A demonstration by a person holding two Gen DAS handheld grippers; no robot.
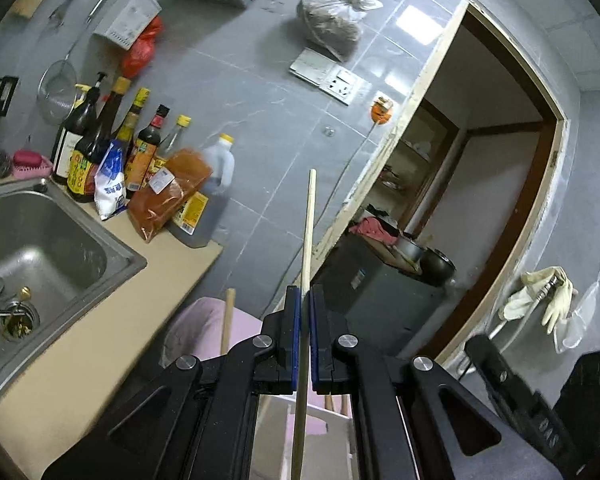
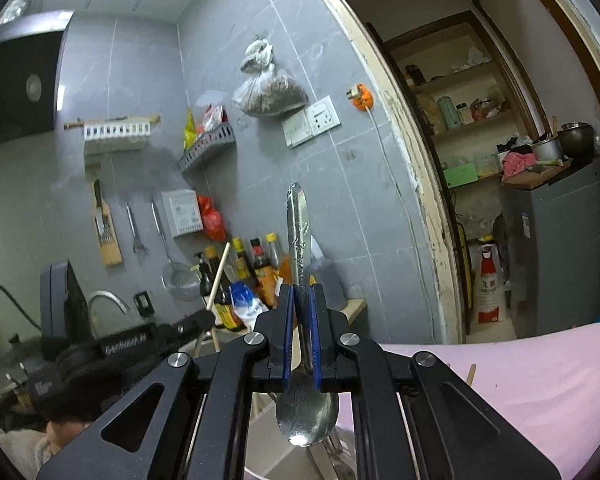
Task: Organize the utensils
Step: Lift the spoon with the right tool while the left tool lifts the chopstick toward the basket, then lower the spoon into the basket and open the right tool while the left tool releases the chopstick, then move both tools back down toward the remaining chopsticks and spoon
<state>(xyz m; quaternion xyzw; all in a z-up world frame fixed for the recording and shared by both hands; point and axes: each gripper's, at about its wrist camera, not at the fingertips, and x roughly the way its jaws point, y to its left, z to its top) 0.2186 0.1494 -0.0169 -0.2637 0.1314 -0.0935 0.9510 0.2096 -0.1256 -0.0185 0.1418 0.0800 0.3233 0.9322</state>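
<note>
The left gripper (image 1: 305,300) has its blue-padded fingers (image 1: 296,320) closed tight on a single wooden chopstick (image 1: 309,224). The stick runs between the pads, its upper end rising past the fingertips toward the grey tiled wall (image 1: 240,92) and its lower end dropping out of the picture below the gripper. To the left of this gripper lies the steel sink (image 1: 40,232), and a row of sauce bottles (image 1: 112,140) stands on the counter behind the sink. Just left of the gripper a second wooden stick (image 1: 227,320) pokes up in front of a pink cloth (image 1: 204,320).

The right gripper (image 2: 302,300) is pinched shut on a metal spoon (image 2: 298,232). The handle stands up above the fingertips, while the bowl (image 2: 306,416) hangs below the pads, close to the camera. To the right of this gripper the pink cloth (image 2: 520,380) spreads out, with what looks like the tip of another wooden stick (image 2: 471,374) lying on it, though it is too small to be sure. Left of the right gripper, the left gripper's body (image 2: 148,340) shows, blurred, with its chopstick (image 2: 218,276) slanting up in front of the bottles (image 2: 240,276).
</note>
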